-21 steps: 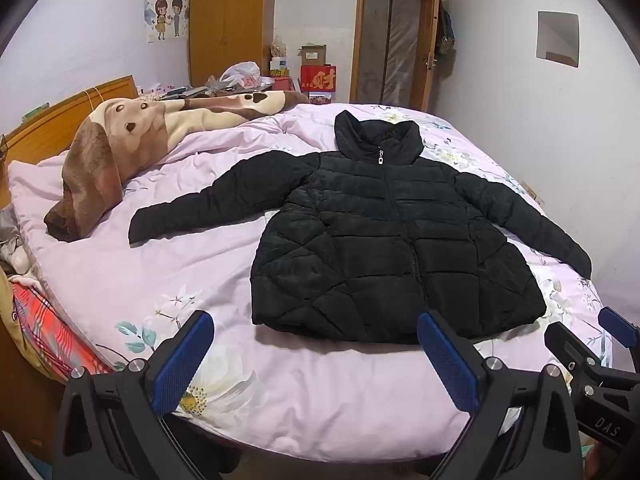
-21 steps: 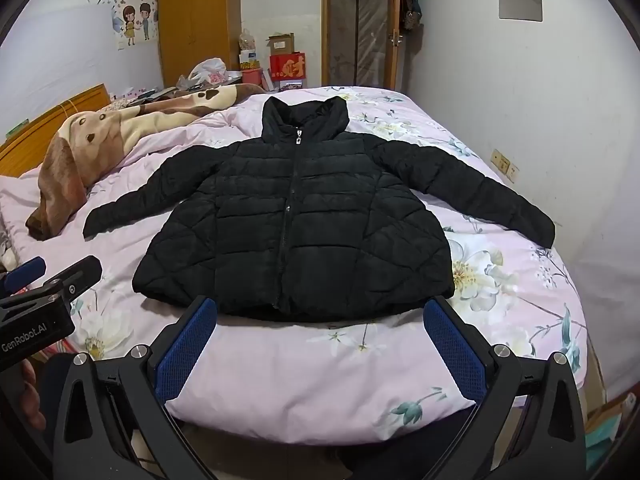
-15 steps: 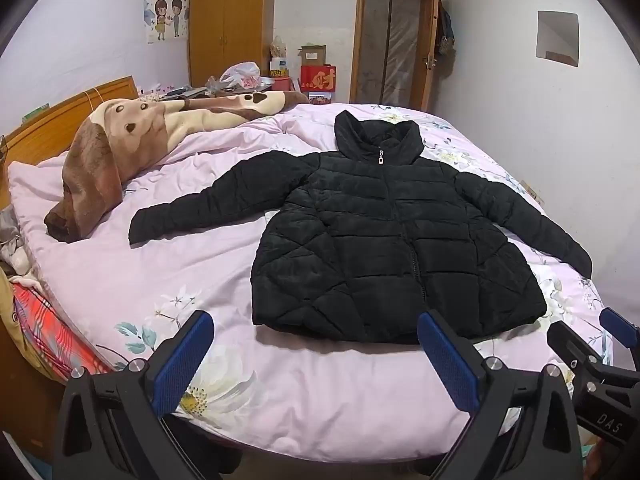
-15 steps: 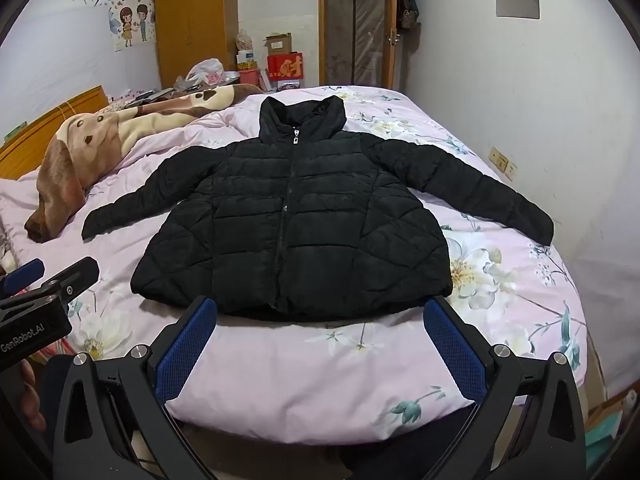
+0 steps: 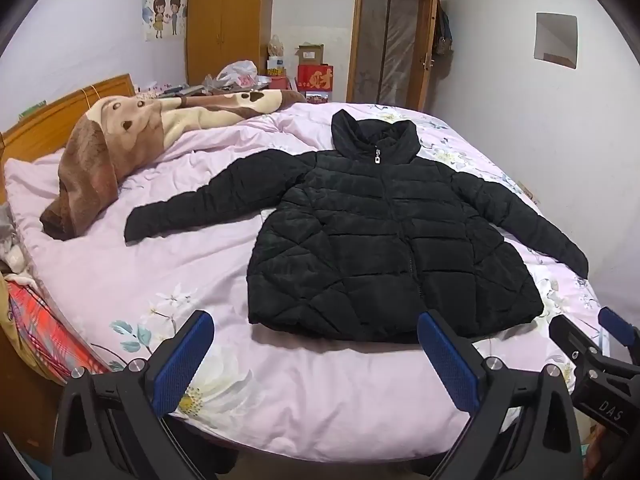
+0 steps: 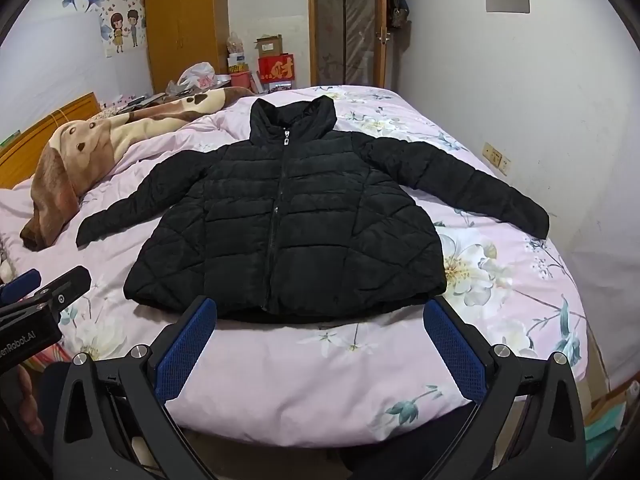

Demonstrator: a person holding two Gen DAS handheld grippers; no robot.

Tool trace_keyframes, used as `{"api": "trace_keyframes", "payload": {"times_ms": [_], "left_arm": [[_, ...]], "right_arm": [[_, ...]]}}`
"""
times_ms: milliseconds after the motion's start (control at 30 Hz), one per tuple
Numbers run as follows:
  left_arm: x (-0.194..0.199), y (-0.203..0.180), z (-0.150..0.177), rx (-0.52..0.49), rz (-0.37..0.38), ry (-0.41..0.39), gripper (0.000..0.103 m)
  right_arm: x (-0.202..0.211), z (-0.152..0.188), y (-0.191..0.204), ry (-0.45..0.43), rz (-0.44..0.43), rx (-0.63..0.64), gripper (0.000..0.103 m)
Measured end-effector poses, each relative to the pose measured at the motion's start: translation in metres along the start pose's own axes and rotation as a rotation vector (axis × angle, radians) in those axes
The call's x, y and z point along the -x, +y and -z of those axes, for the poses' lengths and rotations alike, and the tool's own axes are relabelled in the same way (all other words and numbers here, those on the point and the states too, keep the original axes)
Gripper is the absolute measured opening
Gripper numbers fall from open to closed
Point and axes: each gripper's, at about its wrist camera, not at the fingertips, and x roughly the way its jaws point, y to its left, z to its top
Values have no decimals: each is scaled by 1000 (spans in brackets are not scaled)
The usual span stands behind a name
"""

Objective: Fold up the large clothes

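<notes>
Almost nothing has moved since the earlier frames: both cameras have crept a touch closer to the jacket, and the jacket itself lies as it did. Zipped to the collar, front up, the black jacket (image 6: pixel 288 224) is spread flat on the bed (image 6: pixel 360 368), hem toward the foot of the bed and both sleeves stretched out to the sides. The left claw (image 5: pixel 316 360) and the right claw (image 6: pixel 320 344) are both released, blue pads wide apart, holding nothing and hovering short of the hem without touching it. No fold looks begun, so the step in hand appears to be the reach for a first grip. Done well, each claw would likely pinch a sleeve near the cuff, or a side of the body, through the full puffy thickness, then carry it across the zipper (image 6: pixel 276 216) so the padding lies smooth instead of bunching; the fabric looks slippery and springy, so a shallow bite could slide off. In the left wrist view the sleeve (image 5: pixel 208 204) on the headboard side of the jacket shows in full, its cuff near the brown blanket (image 5: pixel 116 152), along with a red patterned cloth (image 5: pixel 44 332) over the bed's edge; the right claw's tip also peeks in there. From the right wrist, the jacket's wall-side sleeve (image 6: pixel 472 184) is plain to its cuff, as is a wall socket (image 6: pixel 496 158).
</notes>
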Motion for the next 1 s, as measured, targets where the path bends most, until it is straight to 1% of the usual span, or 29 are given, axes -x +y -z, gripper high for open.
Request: {"api": "trace_keyframes", "payload": {"times_ms": [167, 1000], "left_arm": [[2, -2, -1, -8, -17, -3, 103], [2, -2, 1, -6, -4, 6, 103]], "right_arm": [[1, 0, -2, 1, 0, -4, 103], [4, -1, -4, -12, 0, 0, 103]]}}
